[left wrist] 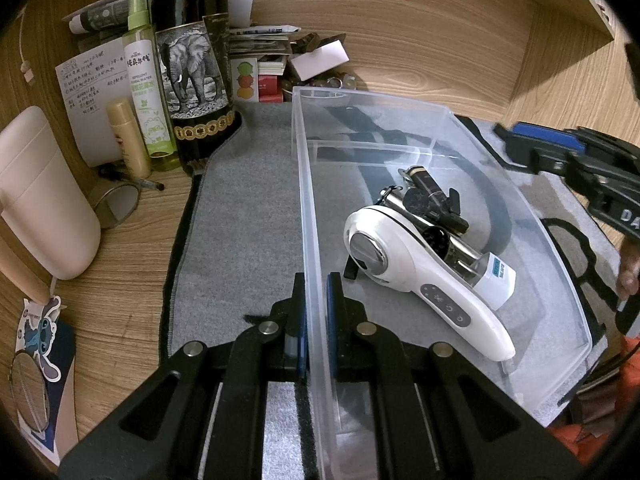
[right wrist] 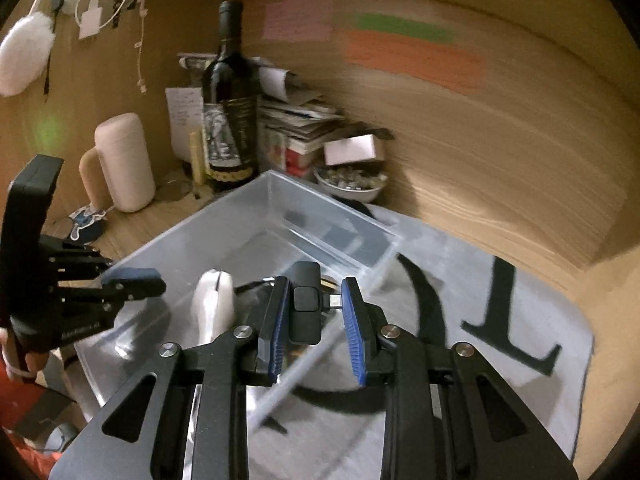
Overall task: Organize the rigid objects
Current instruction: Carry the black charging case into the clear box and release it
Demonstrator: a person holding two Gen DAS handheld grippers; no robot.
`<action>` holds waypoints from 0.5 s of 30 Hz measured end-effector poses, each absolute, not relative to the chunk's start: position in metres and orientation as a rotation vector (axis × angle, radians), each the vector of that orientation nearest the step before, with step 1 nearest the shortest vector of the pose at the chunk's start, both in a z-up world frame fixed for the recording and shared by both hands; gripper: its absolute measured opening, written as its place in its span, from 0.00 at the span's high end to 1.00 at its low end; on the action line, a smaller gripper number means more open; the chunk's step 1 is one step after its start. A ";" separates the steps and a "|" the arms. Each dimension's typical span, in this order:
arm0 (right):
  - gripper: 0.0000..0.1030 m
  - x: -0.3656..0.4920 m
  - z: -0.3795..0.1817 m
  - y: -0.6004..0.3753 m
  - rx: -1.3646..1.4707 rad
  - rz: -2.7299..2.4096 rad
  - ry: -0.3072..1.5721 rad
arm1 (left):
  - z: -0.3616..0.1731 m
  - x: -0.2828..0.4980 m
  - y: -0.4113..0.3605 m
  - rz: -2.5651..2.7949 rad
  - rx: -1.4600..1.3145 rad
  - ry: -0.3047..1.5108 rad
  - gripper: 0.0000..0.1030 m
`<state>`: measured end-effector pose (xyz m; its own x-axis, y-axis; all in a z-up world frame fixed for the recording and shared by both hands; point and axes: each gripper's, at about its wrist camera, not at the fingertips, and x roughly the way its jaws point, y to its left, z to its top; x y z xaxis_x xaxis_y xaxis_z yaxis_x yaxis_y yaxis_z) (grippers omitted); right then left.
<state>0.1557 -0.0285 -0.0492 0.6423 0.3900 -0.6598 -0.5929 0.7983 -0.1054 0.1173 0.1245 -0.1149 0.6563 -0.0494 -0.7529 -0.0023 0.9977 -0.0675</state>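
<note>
One clear rectangular plastic bin is seen on a grey felt mat covering the wooden table. The left gripper is clamped on the bin's near wall, one finger either side. Inside the bin, one white handheld device is laid against a cluster of small dark and metallic items. Above the bin's right edge, one small black rectangular gadget is framed between the right gripper's parted fingers. One dark wine bottle stands behind the bin.
</note>
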 end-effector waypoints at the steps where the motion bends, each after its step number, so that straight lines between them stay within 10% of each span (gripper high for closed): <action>1: 0.77 0.158 -0.051 -0.024 -0.332 0.577 0.673 | -0.115 0.117 0.124 -0.027 -0.065 0.855 0.94; 15: 0.77 0.180 -0.083 0.005 -0.342 0.646 0.814 | -0.116 0.116 0.127 -0.036 -0.081 0.854 0.94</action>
<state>0.1803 0.0051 -0.0826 0.5123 0.3988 -0.7606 -0.6502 0.7587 -0.0402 0.1164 0.1273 -0.1158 0.6563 -0.0641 -0.7518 -0.0007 0.9963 -0.0855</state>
